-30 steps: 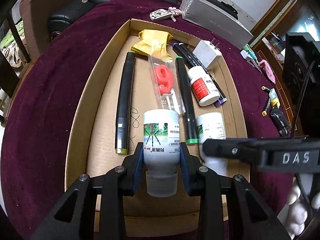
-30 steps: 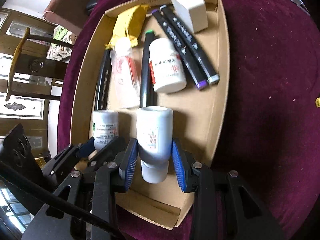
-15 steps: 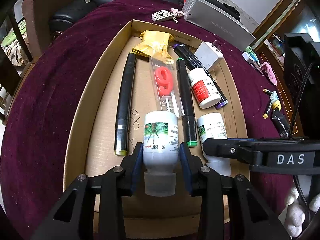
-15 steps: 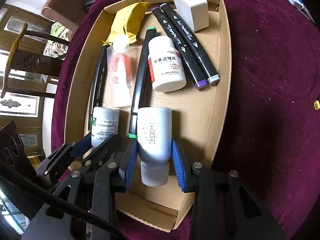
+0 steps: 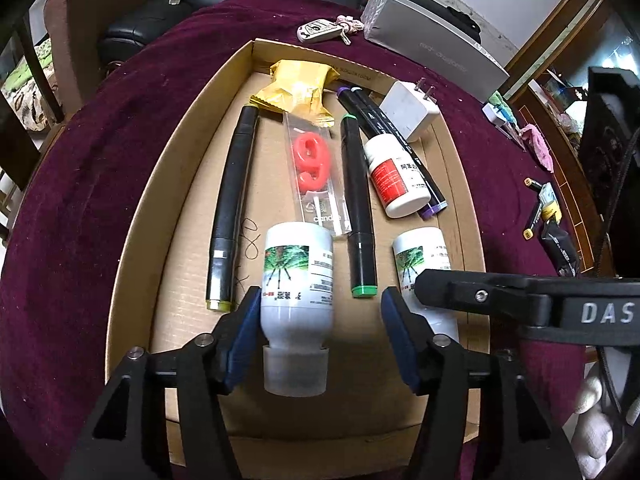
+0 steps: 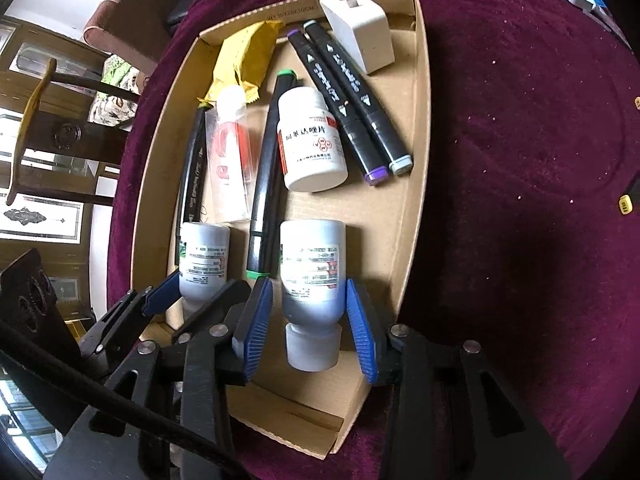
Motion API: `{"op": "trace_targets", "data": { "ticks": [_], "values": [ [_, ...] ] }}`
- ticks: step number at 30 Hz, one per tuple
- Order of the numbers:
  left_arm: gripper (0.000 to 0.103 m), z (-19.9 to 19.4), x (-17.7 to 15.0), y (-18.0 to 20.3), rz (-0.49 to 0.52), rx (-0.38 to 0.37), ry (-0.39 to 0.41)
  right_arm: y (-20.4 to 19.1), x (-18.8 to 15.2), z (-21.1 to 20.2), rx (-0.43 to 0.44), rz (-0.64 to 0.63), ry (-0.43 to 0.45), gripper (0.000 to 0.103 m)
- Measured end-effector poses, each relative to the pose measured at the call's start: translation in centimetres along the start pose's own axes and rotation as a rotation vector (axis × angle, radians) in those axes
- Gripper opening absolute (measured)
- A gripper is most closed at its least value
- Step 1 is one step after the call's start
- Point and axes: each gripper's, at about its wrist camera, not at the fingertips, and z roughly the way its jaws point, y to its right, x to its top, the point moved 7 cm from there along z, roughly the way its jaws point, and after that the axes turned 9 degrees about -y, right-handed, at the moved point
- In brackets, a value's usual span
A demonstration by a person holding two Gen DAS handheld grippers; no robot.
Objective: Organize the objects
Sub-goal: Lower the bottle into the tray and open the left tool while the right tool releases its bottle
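A shallow cardboard tray (image 5: 132,248) lies on the maroon cloth. My left gripper (image 5: 320,320) is open around a white green-labelled bottle (image 5: 298,280) that lies in the tray's near left part. My right gripper (image 6: 310,308) is open around a second such bottle (image 6: 312,264), which lies in the near right part and also shows in the left wrist view (image 5: 422,256). The left bottle also shows in the right wrist view (image 6: 202,256).
Farther in the tray lie black markers (image 5: 232,208), a packaged red number candle (image 5: 314,168), a red-labelled white bottle (image 5: 394,178), a yellow packet (image 5: 298,90) and a white charger (image 5: 408,110). Keys (image 5: 320,32) and a grey box (image 5: 432,56) lie beyond it.
Both grippers have opened and let go of their bottles, which now lie in the tray. Both grippers moved slightly closer to the tray floor.
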Motion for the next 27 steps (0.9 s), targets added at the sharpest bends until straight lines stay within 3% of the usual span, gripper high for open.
{"op": "trace_targets", "data": {
  "ticks": [16, 27],
  "values": [
    [0.056, -0.1, -0.4, 0.6, -0.032, 0.052, -0.005, 0.5, -0.5, -2.1, 0.067, 0.004, 0.058, 0.045],
    [0.056, -2.9, -0.2, 4.9, 0.01, 0.084, 0.063, 3.6, -1.8, -5.0, 0.138, 0.02, 0.12, 0.051]
  ]
}}
